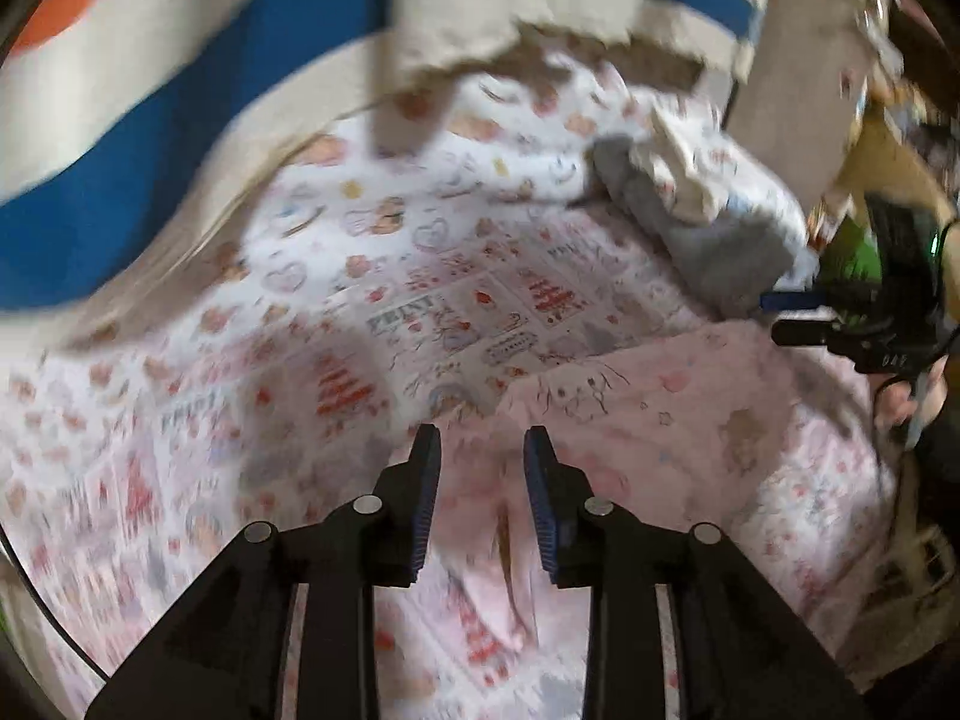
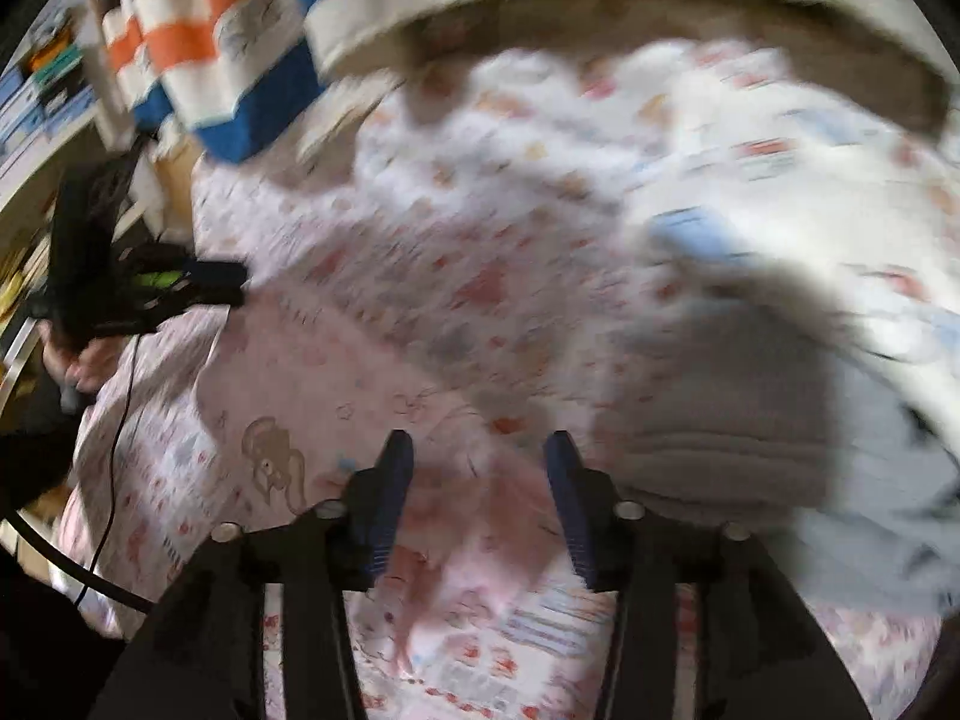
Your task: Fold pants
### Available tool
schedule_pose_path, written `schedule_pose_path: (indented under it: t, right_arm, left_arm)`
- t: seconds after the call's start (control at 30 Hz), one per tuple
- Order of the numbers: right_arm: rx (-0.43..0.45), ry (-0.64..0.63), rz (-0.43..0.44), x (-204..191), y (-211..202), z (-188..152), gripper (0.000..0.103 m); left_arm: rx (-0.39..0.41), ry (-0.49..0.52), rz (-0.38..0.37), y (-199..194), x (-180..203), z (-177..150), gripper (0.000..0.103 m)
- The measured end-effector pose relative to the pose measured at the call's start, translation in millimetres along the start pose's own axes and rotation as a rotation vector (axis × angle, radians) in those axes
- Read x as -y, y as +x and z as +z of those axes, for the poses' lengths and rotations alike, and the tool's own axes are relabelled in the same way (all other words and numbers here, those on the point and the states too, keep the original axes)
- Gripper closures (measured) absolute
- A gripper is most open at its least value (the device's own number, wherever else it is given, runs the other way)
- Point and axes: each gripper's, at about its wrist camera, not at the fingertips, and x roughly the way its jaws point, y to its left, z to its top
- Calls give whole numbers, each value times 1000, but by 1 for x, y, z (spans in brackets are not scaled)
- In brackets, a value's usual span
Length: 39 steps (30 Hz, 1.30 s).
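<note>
**Two claws spread above one pair of pink pants**

We count two claws, one in each hand, and both stand spread with nothing pinched. Our left claw (image 1: 482,444) hangs over the near part of the pink pants (image 1: 678,414); pink cloth shows through the gap between its fingers, but the blue pads do not press on it. Our right claw (image 2: 477,450) is spread wider, and it too has only loose pink fabric below its gap.

We see one pair of pants, pale pink with a brown cartoon animal (image 2: 273,462) printed on it, lying flat on the bed between the two claws. The bed is covered by one printed sheet (image 1: 384,300), white with red and pink hearts and bears.

Beyond the pants, toward the right side, we count one pile of folded clothes (image 1: 702,222): a grey piece below, with white printed pieces on top. The pile lies just beside the pants; blur hides whether they touch.

At the head of the bed hangs one striped cloth (image 1: 198,90) in blue, cream and orange. Both views are blurred, so finer detail is lost.
</note>
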Motion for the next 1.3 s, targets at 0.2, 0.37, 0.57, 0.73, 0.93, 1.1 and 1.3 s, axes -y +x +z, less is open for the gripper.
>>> schedule_pose_path:
  t: [0.2, 0.37, 0.57, 0.73, 0.93, 1.1, 1.3]
  right_arm:
    - [66, 50, 31, -20, -29, -40, 55]
    - [12, 28, -10, -40, -16, -66, 55]
    - [19, 105, 0, -36, -1, -75, 89]
    - [55, 139, -61, -32, -10, -77, 101]
    - [51, 161, -247, -14, -25, -84, 103]
    - [122, 131, -235, -22, -38, -88, 103]
    - [272, 44, -316, -54, -52, -75, 98]
  left_arm:
    - [-14, -33, -42, -17, 12, -49, 74]
    - [-63, -33, -10, 6, 24, -70, 74]
    - [-31, -43, -4, 15, 27, -69, 102]
    - [30, -58, 59, -8, 17, -69, 102]
    - [28, -75, 134, -17, 0, -82, 101]
    - [29, -21, 145, -11, 15, -90, 84]
    - [175, -86, 174, -30, 16, -80, 33]
